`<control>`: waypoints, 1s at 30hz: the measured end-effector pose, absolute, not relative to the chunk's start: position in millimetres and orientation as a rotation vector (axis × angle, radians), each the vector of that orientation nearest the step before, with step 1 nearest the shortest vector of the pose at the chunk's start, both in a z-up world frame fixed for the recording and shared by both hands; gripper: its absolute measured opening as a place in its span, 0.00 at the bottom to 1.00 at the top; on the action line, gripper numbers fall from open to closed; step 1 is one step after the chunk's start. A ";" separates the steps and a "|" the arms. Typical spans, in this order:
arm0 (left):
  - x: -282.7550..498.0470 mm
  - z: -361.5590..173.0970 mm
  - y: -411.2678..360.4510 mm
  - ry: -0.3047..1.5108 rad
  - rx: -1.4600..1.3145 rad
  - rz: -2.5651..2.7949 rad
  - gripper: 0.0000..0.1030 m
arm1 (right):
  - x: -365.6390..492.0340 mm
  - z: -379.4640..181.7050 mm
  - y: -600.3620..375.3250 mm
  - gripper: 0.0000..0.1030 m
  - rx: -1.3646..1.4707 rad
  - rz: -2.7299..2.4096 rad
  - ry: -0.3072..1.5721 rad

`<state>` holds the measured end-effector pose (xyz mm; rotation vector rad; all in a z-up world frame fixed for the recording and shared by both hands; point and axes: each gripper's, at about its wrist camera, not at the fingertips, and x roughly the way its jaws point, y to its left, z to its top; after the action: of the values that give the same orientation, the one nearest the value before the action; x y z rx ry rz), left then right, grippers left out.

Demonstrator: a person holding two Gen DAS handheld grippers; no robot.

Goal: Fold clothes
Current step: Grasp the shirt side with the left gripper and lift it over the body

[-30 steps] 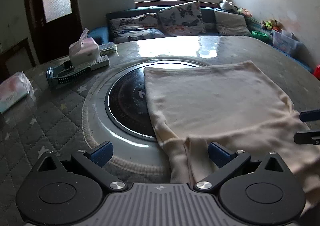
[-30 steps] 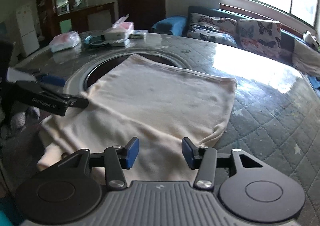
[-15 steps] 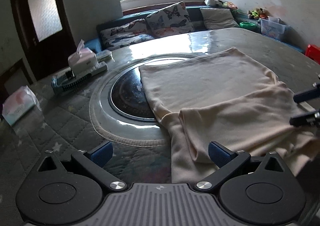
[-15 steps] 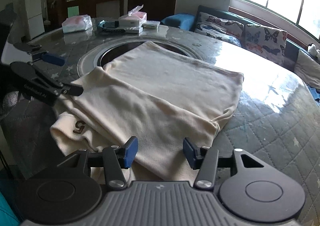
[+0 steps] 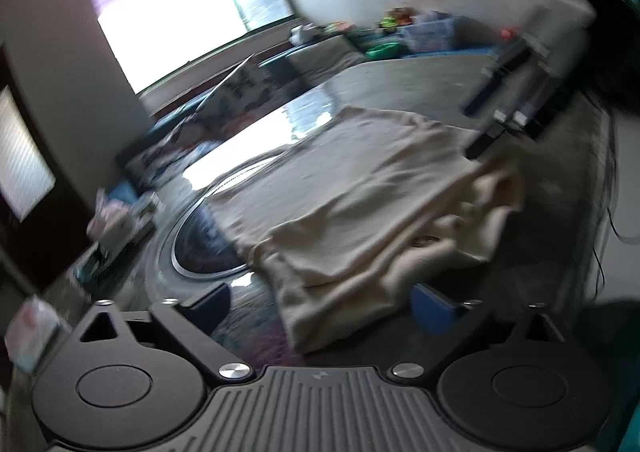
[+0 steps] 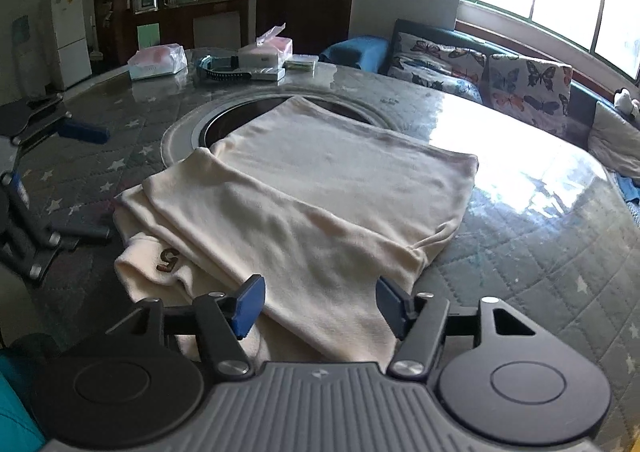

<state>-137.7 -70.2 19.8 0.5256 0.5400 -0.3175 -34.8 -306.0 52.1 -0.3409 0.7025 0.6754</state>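
Both grippers, left [image 5: 322, 308] and right [image 6: 320, 304], hang released over our cream garment [image 6: 320, 192], lying part-folded just ahead on the table [image 6: 540, 252]. Next we should pinch its near edge.

Left wrist view motion-blurred throughout; cream garment [image 5: 360, 212] edges smeared. Garment's near hem hidden behind right gripper [image 6: 320, 304] body.
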 end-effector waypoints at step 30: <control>-77.4 42.9 -84.9 0.521 0.326 -0.422 0.08 | -61.8 47.7 -296.6 0.63 -0.509 0.798 0.645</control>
<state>-77.4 -84.9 42.9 0.3263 0.5210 -0.4216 -61.8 -296.6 47.7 -0.5089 0.6451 0.7978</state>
